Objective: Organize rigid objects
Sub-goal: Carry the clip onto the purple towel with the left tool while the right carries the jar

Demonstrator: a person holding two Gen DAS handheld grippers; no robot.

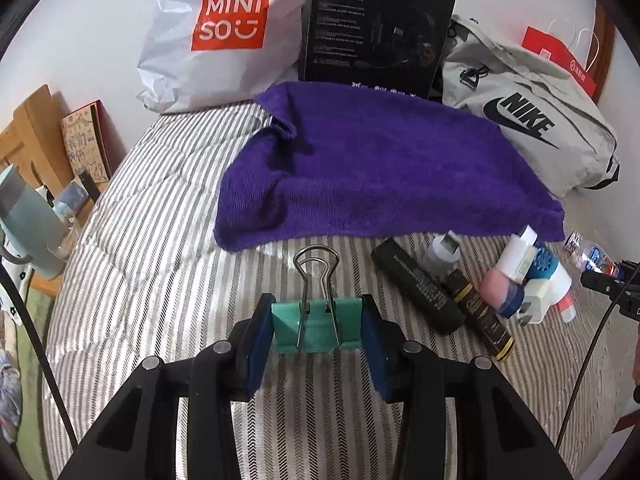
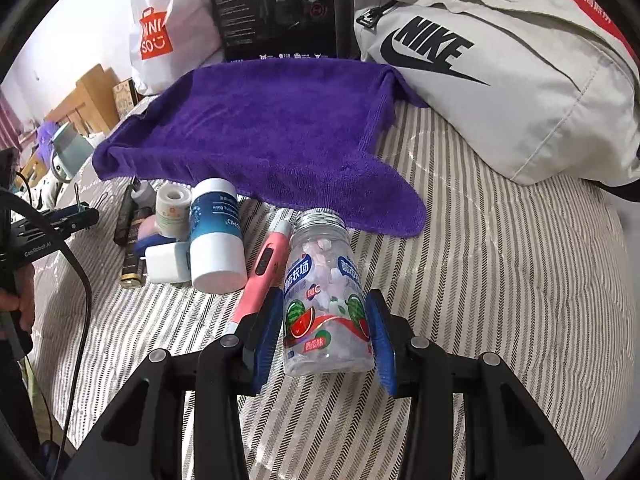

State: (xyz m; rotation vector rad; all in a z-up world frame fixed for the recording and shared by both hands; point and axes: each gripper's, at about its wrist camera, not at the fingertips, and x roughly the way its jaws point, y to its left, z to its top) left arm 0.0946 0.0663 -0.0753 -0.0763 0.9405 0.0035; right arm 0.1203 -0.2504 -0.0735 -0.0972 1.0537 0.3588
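On the striped bed point(image 2: 500, 280), the right gripper point(image 2: 326, 334) has its blue-padded fingers point(image 2: 266, 334) closed against both sides of a clear candy bottle point(image 2: 326, 300) with a watermelon label, its threaded neck pointing toward the purple towel point(image 2: 260, 132). Just left of the bottle lies a pink pen-like device point(image 2: 262, 276), then a blue-and-white jar point(image 2: 216, 236), a white charger point(image 2: 166, 262) and a small tape roll point(image 2: 172, 210). A grey Nike bag point(image 2: 500, 80) sits at the far right.

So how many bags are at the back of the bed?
3: a white Miniso bag back left, a grey Nike bag back right, and a red paper bag behind the Nike one. Others may hide behind the black box.
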